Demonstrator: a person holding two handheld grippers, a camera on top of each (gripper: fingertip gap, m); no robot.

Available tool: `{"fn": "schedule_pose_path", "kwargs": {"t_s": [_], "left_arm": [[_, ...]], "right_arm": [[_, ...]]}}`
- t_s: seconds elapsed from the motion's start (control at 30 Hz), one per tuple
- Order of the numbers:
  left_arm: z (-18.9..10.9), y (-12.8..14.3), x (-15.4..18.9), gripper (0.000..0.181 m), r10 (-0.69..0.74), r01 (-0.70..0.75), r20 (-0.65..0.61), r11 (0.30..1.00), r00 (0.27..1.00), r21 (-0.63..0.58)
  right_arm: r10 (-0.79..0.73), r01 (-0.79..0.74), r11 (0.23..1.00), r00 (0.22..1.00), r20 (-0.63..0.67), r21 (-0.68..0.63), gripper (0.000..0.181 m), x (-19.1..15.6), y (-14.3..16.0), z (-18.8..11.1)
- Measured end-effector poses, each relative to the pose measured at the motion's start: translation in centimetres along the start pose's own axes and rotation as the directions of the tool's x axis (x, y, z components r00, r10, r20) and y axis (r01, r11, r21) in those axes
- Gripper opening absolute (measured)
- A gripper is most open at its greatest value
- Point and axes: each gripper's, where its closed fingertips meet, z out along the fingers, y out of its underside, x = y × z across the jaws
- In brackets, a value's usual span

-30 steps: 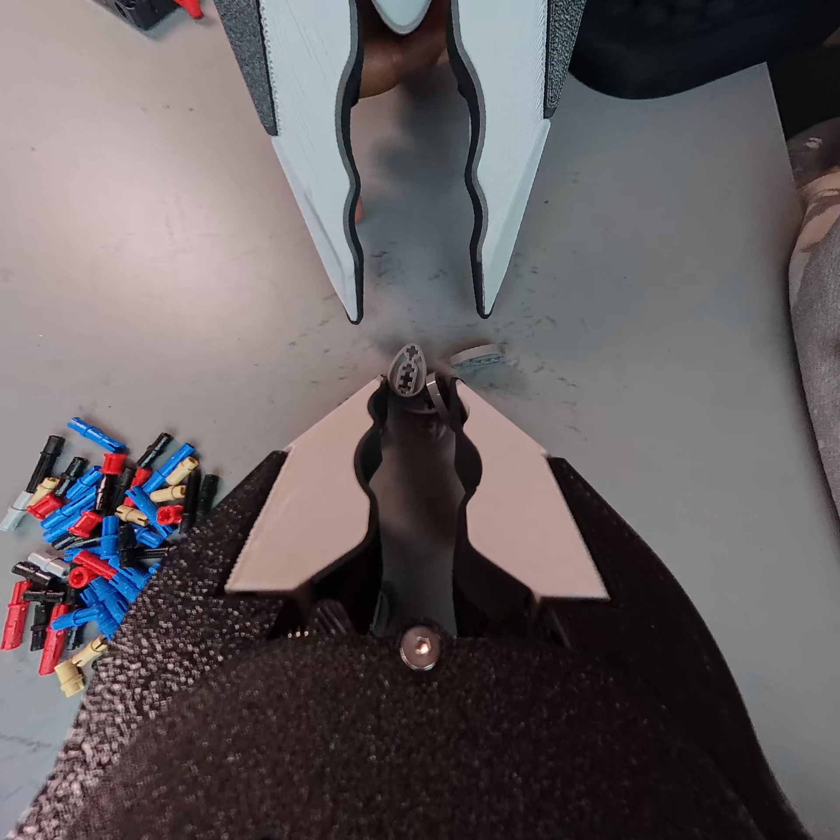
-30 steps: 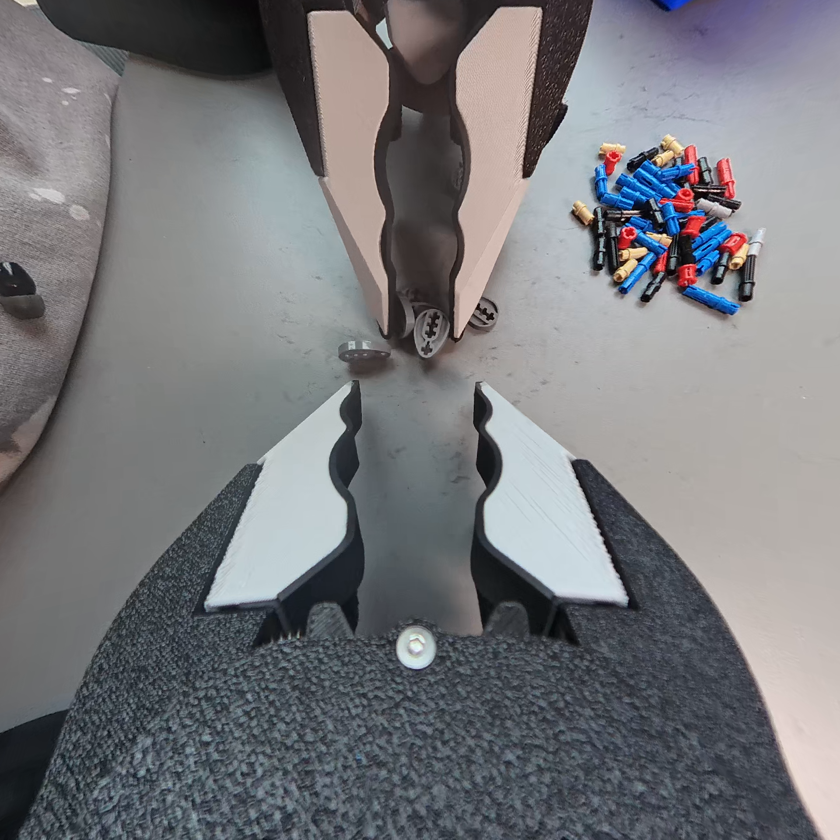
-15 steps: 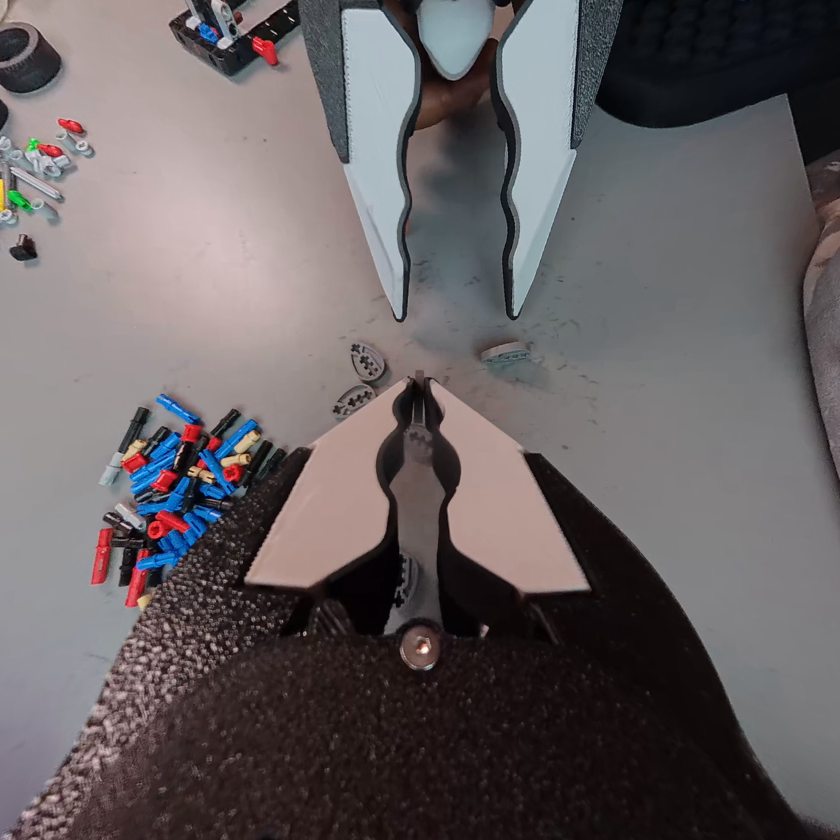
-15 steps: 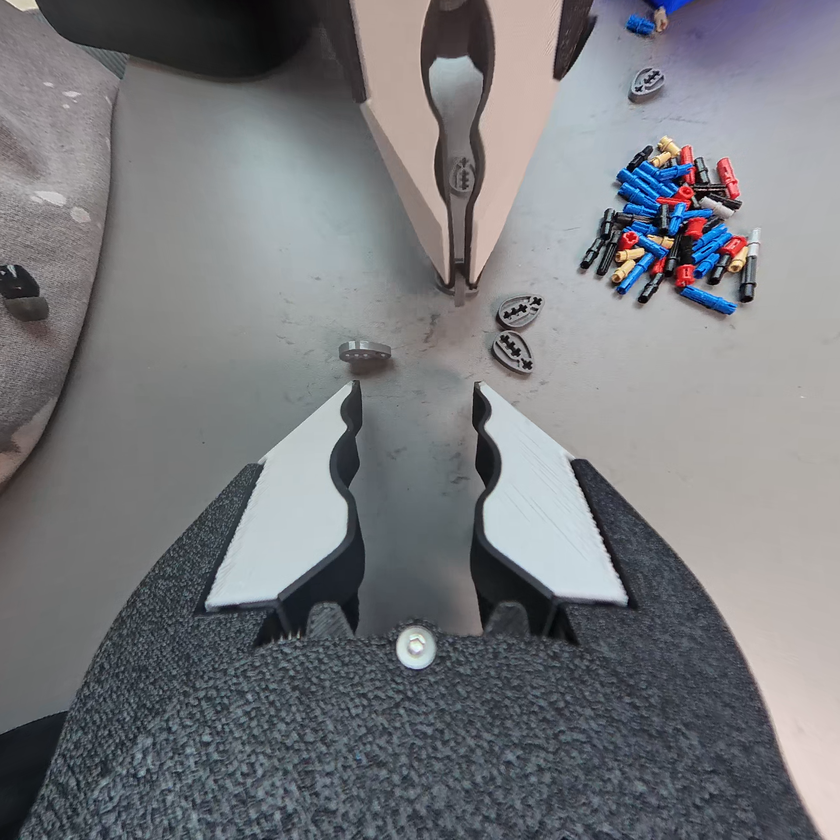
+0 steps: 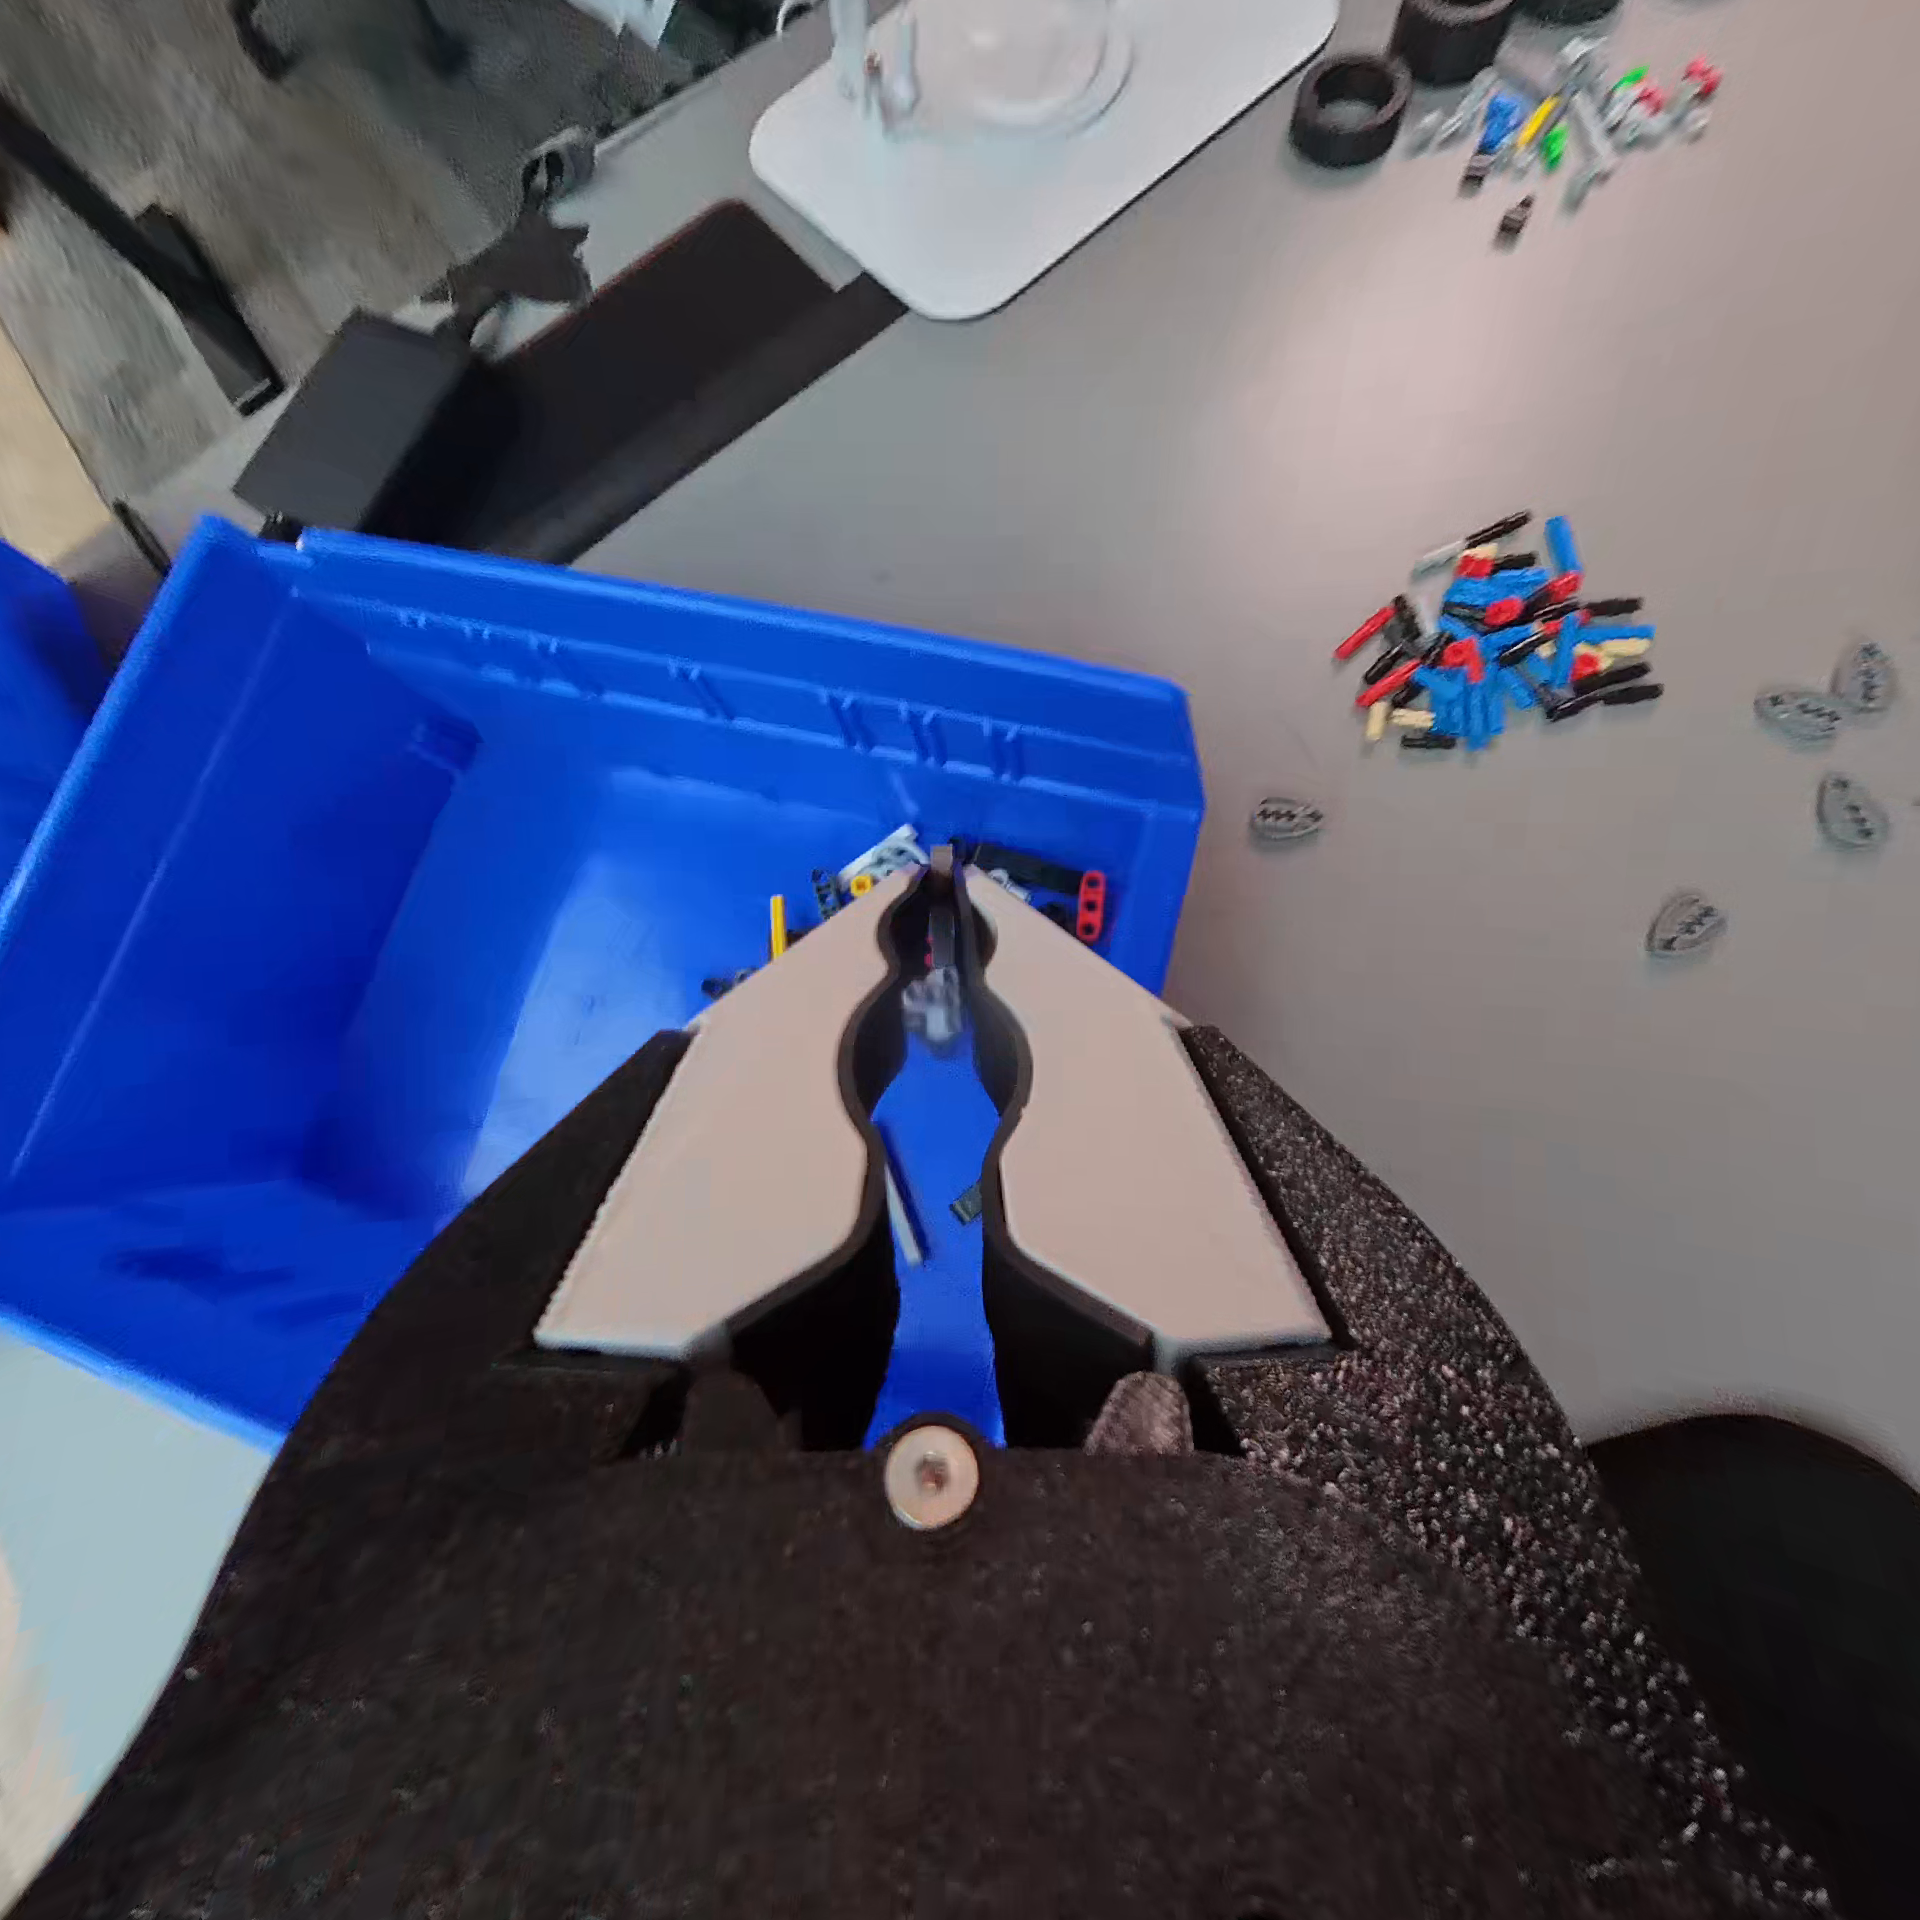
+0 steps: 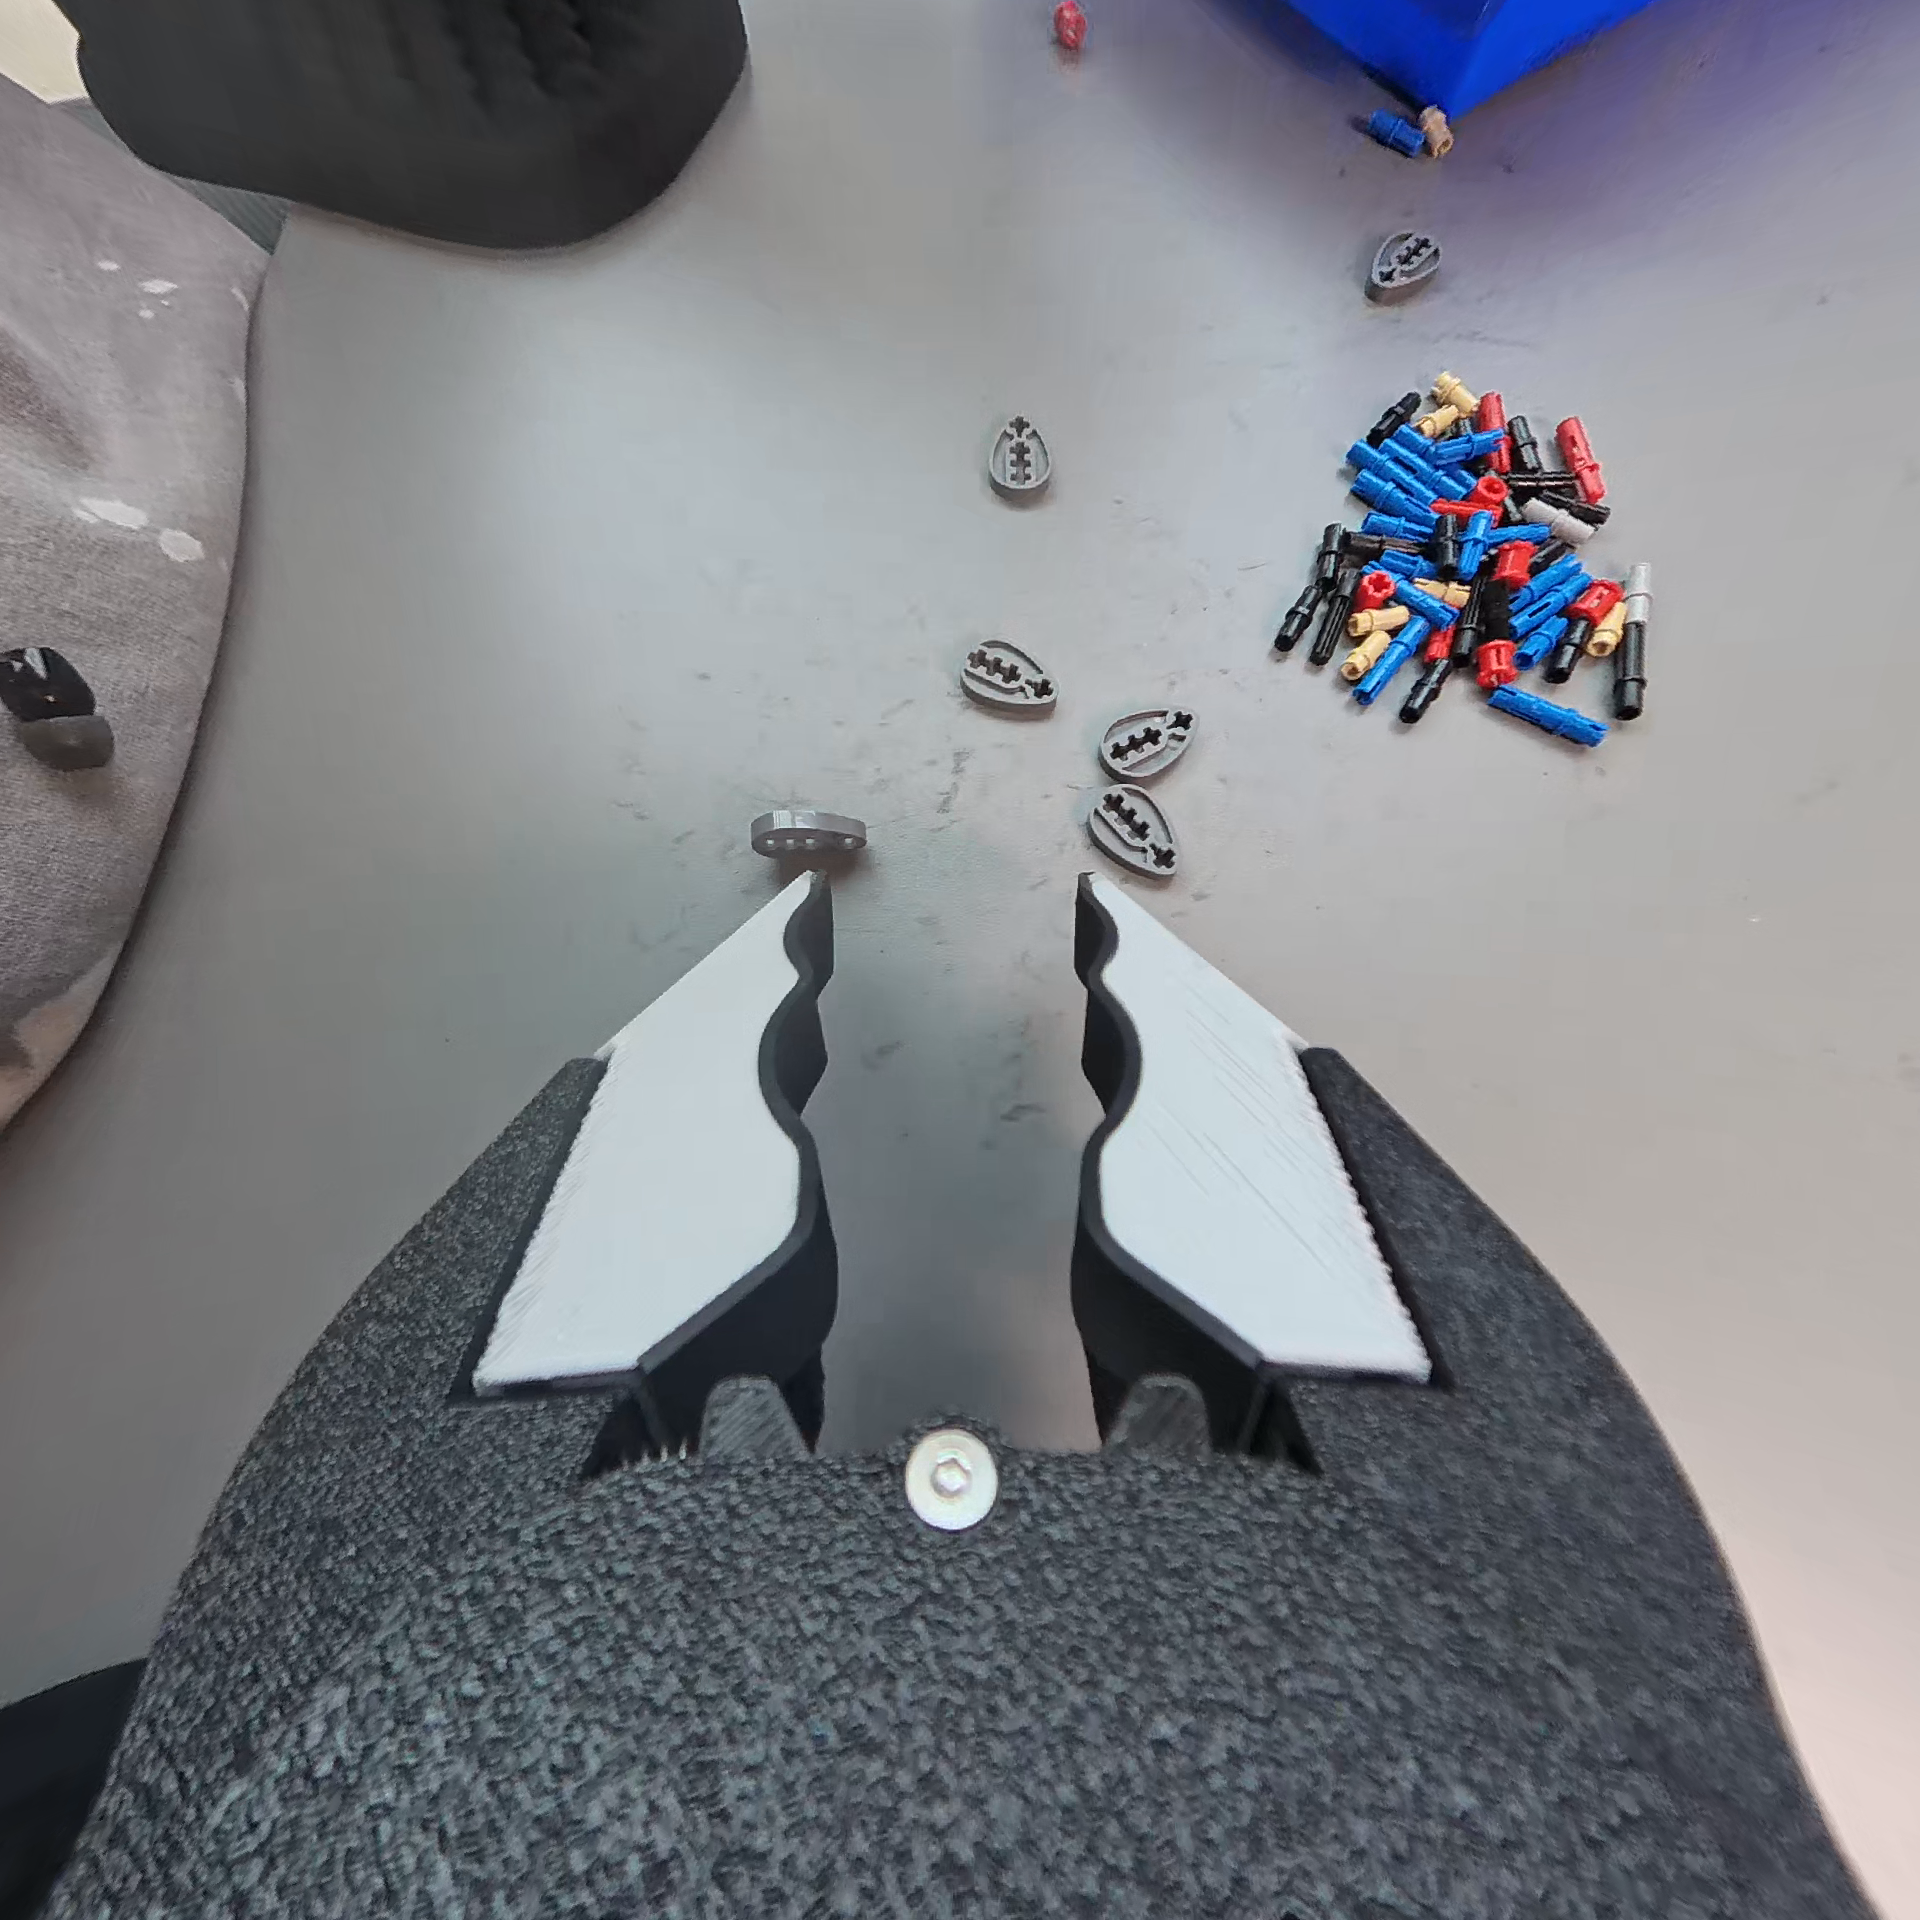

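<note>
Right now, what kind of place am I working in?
Probably a toy-brick building workbench: a grey table with a pile of small coloured connector pins, grey egg-shaped pieces and a blue parts bin.

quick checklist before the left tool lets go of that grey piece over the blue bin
1. Left tool shut on the grey piece: ok, held edge-on at the tips.
2. Tips over the bin interior: ok, blue floor shows between the fingers.
3. Height above the bin floor: cannot tell, the view is blurred.
4. Bin has room: ok, only a few small parts in the far corner.
5. Right tool out of the way: ok, open over the table beside a grey oval.
</note>
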Motion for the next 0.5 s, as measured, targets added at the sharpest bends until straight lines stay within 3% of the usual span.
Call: {"fn": "schedule_pose_path", "kwargs": {"t_s": [0.07, 0.1, 0.17, 0.33, 0.5], "left_arm": [[0.8, 1.8, -0.8, 0.007, -0.018, 0.019, 0.011, 0.996, 1.000, -0.086], [1.1, 2.1, -0.9, 0.017, -0.012, 0.013, 0.015, 0.994, 1.000, -0.107], [1.4, 1.7, -0.9, 0.027, 0.006, -0.004, 0.012, 0.994, 1.000, -0.105], [1.8, -1.2, -1.7, 0.032, 0.022, -0.020, 0.033, 0.998, 0.999, -0.061], [3.5, -6.1, -2.6, 0.032, 0.042, -0.041, -0.011, 0.999, 0.999, 0.021]], "right_arm": [[0.001, -0.001, 1.000, 1.000, -0.002, 0.000, 0.047, 0.0, 0.0, 0.0], [0.001, -0.001, 1.000, 1.000, -0.003, 0.001, 0.047, 0.0, 0.0, 0.0], [0.004, -0.004, 1.000, 1.000, -0.003, 0.004, 0.047, 0.1, 0.0, -0.1], [0.011, -0.011, 1.000, 1.000, -0.006, 0.012, 0.046, 0.4, 0.2, -0.3], [0.021, -0.020, 0.999, 1.000, -0.013, 0.028, 0.045, 0.7, 0.1, -0.4]]}}
